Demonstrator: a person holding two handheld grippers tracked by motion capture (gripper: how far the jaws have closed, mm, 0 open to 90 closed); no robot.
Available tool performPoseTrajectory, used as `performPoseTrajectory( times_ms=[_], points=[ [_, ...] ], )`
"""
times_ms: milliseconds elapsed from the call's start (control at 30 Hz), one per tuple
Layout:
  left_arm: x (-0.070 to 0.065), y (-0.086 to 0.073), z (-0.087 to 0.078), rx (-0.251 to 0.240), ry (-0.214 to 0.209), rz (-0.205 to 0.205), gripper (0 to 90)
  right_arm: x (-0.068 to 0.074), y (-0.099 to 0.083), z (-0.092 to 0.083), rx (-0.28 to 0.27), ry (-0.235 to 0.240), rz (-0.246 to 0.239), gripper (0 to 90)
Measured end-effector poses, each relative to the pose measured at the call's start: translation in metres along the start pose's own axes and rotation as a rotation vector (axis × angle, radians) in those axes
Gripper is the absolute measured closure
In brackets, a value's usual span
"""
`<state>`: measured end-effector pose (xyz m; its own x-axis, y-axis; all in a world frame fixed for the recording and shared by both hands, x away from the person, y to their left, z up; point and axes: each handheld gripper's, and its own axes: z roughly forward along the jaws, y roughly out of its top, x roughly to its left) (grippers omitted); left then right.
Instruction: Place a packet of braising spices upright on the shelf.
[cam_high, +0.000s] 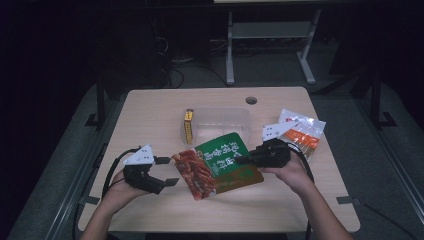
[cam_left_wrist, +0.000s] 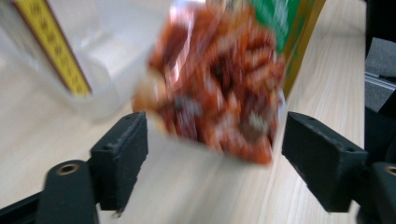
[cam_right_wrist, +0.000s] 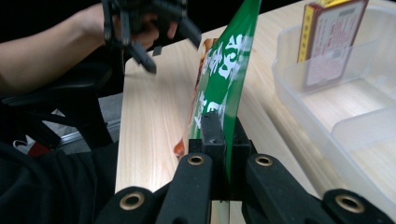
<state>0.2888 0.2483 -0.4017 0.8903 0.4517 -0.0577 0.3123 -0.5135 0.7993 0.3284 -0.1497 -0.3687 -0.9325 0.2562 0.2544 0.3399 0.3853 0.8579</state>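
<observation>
A snack bag (cam_high: 217, 165), green on one part and printed with red food on the other, is held on edge just above the wooden table (cam_high: 150, 107). My right gripper (cam_high: 245, 160) is shut on its green side; the right gripper view shows the jaws (cam_right_wrist: 223, 135) pinching the bag's green edge (cam_right_wrist: 224, 70). My left gripper (cam_high: 167, 171) stands open just left of the bag's red end. In the left gripper view the blurred red end (cam_left_wrist: 219, 84) lies ahead of the wide jaws (cam_left_wrist: 212, 154), and neither pad touches it. The right gripper view has the left gripper (cam_right_wrist: 170, 49) beyond the bag.
A clear plastic container (cam_high: 220, 120) sits behind the bag, with a yellow and red box (cam_high: 188, 126) standing at its left end. A white and orange packet (cam_high: 300, 132) lies at the right. A cable hole (cam_high: 251, 100) is near the far edge.
</observation>
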Motion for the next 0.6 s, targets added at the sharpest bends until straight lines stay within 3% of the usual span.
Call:
performPoseTrajectory(
  times_ms=[100,400,600],
  points=[
    [0.002,-0.008,0.003,0.024,0.018,0.004,18.5,-0.001,0.004,-0.003,-0.01,0.001,0.004,90.0],
    [0.006,-0.013,0.009,0.012,0.016,-0.024,18.4,0.0,0.021,-0.011,-0.012,-0.015,-0.027,90.0],
    [0.009,-0.014,0.01,0.018,0.018,-0.016,18.4,0.0,0.026,-0.022,-0.018,-0.039,-0.023,90.0]
  ],
)
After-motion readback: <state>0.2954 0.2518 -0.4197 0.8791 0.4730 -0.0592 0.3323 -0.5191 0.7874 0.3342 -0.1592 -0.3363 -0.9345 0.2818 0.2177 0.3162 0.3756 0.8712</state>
